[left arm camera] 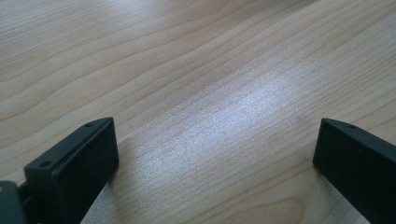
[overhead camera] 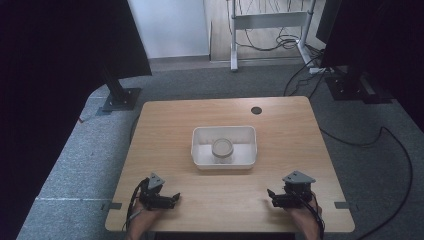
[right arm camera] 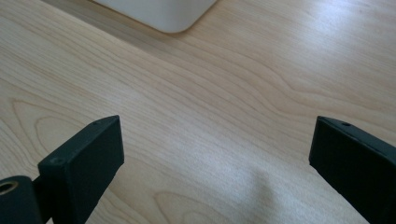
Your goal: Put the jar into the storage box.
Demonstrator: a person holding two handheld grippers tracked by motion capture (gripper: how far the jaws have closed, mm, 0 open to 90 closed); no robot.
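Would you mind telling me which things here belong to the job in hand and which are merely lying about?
Part of the job:
- white tub, mid-table
- round container standing inside it
- left gripper and right gripper, both open, resting near the table's front edge

Just lying about:
- metal frame and loose cables on the floor beyond the table
- black stand base

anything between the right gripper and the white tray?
Nothing: bare light wooden table separates the open right gripper from the white rectangular plastic tray, per the right gripper view and the high view.
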